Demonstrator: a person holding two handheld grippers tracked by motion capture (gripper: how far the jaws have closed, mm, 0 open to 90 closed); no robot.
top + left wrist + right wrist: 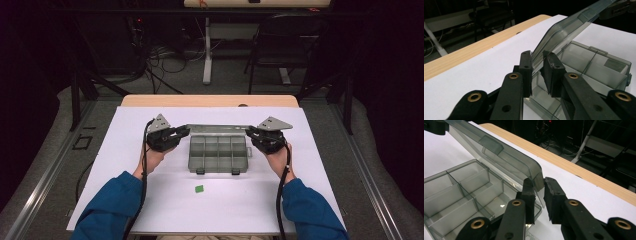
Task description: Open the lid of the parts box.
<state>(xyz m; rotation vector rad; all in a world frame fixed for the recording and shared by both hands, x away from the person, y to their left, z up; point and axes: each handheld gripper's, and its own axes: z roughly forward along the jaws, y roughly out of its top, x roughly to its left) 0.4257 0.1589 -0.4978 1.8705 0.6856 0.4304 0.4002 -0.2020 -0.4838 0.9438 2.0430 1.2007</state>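
Glossy smoky clear-plastic box (218, 152); matt white sheet (150, 190); wood tabletop (210, 100)

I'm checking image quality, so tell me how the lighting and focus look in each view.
High view: bright white table cover, dark surroundings, slightly soft. Left gripper view: jaws sharp, background chair blurred. Right gripper view: soft reflections on the clear lid.

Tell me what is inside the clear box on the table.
The box has its lid raised. The compartments seen look empty, only dividers inside. The jaws hide the nearest corners in both gripper views.

Left tool (537, 72) straddles the raised lid (571, 27) edge of the organizer box (604, 67).
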